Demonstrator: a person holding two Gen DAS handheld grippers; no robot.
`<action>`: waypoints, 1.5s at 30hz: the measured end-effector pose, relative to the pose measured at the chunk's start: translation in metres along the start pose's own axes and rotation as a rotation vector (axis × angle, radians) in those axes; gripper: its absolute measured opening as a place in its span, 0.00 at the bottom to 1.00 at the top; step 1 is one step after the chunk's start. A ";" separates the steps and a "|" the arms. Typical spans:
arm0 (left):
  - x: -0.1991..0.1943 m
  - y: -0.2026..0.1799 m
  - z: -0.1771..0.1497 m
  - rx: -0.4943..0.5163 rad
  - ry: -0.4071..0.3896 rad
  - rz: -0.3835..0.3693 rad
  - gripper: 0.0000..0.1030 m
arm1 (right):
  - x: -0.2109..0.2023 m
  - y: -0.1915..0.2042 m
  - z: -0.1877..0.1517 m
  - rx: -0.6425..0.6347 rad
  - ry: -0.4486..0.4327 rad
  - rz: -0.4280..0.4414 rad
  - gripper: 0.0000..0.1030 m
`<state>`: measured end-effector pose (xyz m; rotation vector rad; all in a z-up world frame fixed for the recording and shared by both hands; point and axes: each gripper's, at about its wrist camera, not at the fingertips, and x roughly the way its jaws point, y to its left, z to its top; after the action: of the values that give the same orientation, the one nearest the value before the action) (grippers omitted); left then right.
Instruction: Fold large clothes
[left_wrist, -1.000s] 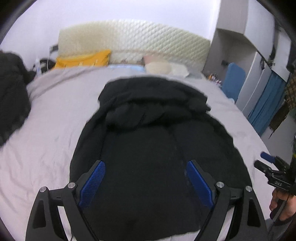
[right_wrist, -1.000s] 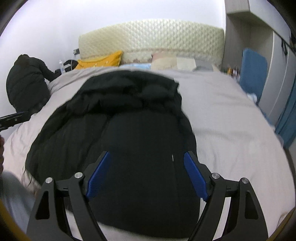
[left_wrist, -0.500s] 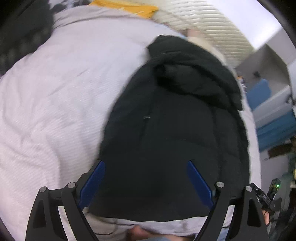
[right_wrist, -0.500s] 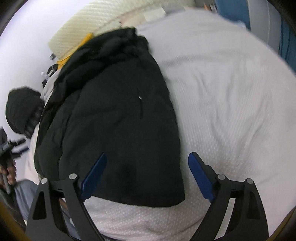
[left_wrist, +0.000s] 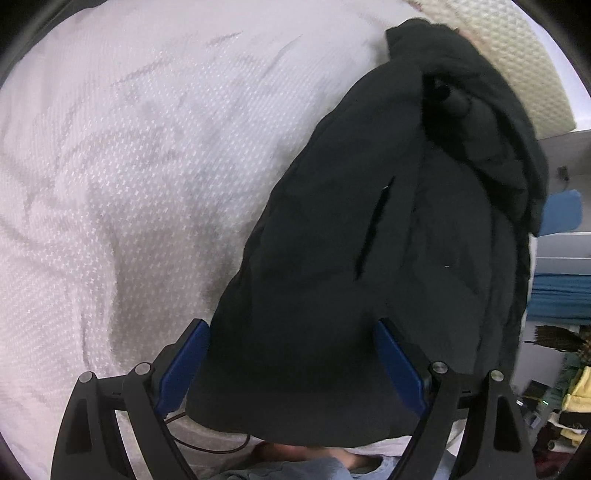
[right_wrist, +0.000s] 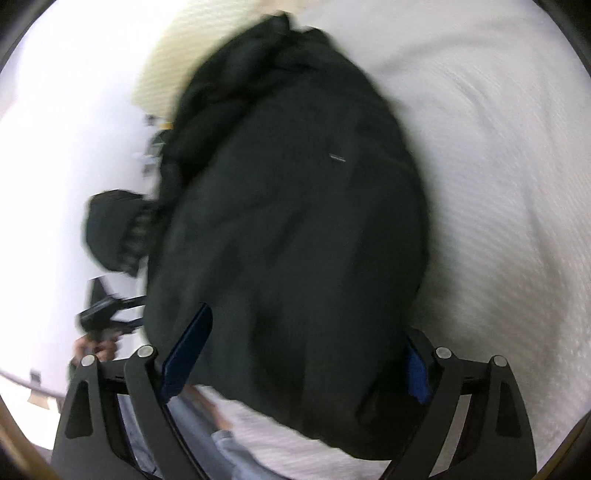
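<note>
Bed (left_wrist: 110, 166): both grippers over jacket (left_wrist: 369, 258)

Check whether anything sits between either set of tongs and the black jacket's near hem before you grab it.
Nothing visible does. The black jacket lies flat on the white bedspread, and its near hem already sits between the open fingers of the left tongs and the right tongs. The right view is blurred, though.

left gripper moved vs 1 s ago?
Yes. The left gripper has dropped toward the near hem of the black jacket and tilted: the cream headboard, level across the top before, now sits in the upper-right corner.
</note>
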<state>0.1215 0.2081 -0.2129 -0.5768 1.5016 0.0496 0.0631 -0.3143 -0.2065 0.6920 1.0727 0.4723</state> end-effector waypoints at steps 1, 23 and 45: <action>0.003 0.000 0.000 -0.005 0.010 0.011 0.87 | -0.002 0.005 0.000 -0.019 -0.008 0.021 0.87; 0.042 -0.018 0.009 -0.015 0.150 -0.171 0.80 | 0.024 0.008 -0.002 -0.076 0.025 -0.068 0.75; -0.118 -0.014 -0.042 0.241 -0.166 -0.522 0.03 | -0.103 0.094 -0.005 -0.220 -0.233 -0.120 0.15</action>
<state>0.0767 0.2173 -0.0957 -0.7322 1.1392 -0.4702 0.0142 -0.3148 -0.0764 0.4725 0.8234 0.3885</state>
